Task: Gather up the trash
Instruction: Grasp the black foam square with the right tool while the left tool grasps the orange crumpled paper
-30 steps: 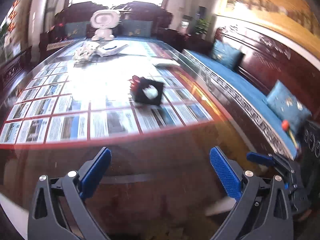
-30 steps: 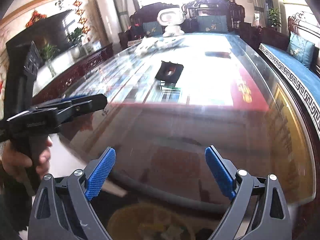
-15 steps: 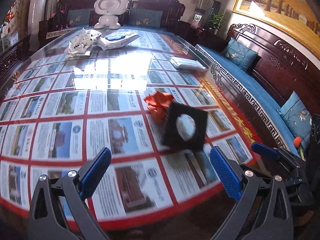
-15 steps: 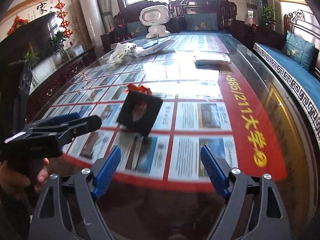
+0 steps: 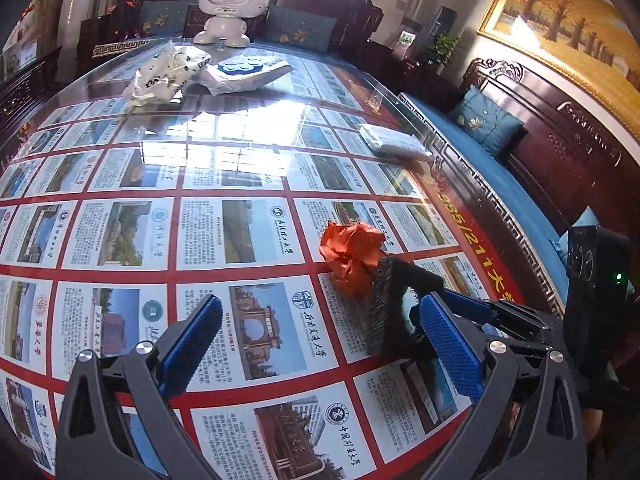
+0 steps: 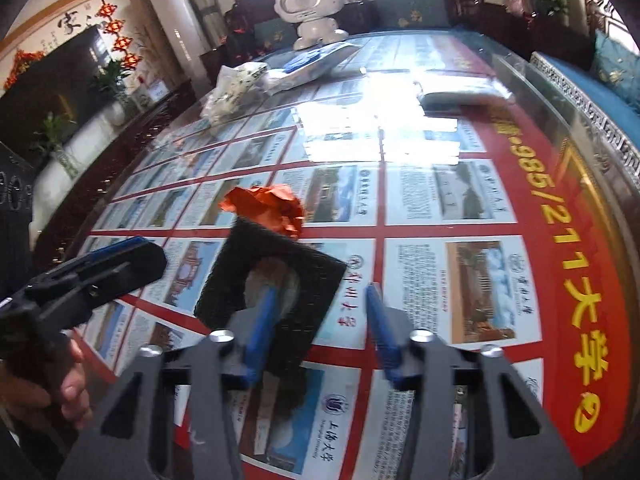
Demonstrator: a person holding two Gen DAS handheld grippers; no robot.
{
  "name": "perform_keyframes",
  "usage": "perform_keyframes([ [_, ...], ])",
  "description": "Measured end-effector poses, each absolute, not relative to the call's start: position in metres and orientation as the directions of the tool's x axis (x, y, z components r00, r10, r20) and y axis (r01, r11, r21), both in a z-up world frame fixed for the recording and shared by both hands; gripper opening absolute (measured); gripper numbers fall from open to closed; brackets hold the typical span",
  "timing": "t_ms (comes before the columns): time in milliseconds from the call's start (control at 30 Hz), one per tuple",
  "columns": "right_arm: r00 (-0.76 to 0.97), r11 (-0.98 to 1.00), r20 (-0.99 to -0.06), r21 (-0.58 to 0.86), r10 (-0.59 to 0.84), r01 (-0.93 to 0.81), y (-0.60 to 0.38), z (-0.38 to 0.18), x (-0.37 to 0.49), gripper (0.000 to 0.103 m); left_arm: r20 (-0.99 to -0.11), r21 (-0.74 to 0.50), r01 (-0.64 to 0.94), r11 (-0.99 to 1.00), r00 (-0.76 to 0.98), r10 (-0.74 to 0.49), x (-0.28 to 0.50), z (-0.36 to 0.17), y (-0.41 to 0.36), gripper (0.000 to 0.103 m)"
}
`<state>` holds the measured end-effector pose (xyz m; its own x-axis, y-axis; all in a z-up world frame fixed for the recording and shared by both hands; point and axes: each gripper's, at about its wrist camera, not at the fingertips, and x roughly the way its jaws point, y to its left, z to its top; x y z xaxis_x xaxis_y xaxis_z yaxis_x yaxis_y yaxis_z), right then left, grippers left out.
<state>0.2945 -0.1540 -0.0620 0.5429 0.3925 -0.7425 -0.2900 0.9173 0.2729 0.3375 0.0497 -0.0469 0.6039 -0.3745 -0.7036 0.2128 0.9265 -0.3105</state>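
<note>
Working on a glass-topped surface (image 5: 240,168) laid over a grid of printed sheets. Going for the black foam frame (image 6: 240,256), a square piece with a hole in it, lying near the middle, a little to the right. Touching or overlapping its far edge: a crumpled orange paper ball (image 6: 272,204), probably next in line. Left far back for later, by the look of it: a crumpled white bag (image 5: 168,72) and a flat pack with a blue lid (image 5: 244,72), both just in front of a white toy robot (image 5: 228,4). Well apart at the right edge, a flat pale packet (image 5: 392,144), too washed out by glare to name.

Angled down at the frame from the near side with the right tongs (image 6: 320,292), presumably to catch one thin rim instead of the whole square. Closing now, narrowed to a modest gap, one blue pad over the hole and the other outside the frame's right edge, so the rim sits between them. Not yet pressed from the outer side, printed sheet showing between that pad and the foam.

Held just left of the frame with the left tongs (image 5: 320,320), spread wide, gripping nothing, likely kept ready for the orange ball.
</note>
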Motion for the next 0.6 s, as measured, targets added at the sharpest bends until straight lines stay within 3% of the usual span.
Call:
perform_keyframes([
  [100,0.551,0.911,-0.73,0.267,0.404,-0.314,-0.156,-0.058,0.288,0.018,-0.711,-0.3,0.213,0.93,0.6,-0.367,0.34,-0.049,0.046,0.099],
  [600,0.575,0.921,-0.722,0.256,0.385,-0.295,-0.192,-0.057,0.281,0.018,-0.736,-0.141,0.247,0.959,0.622,-0.268,0.382,-0.052,-0.005,0.099],
])
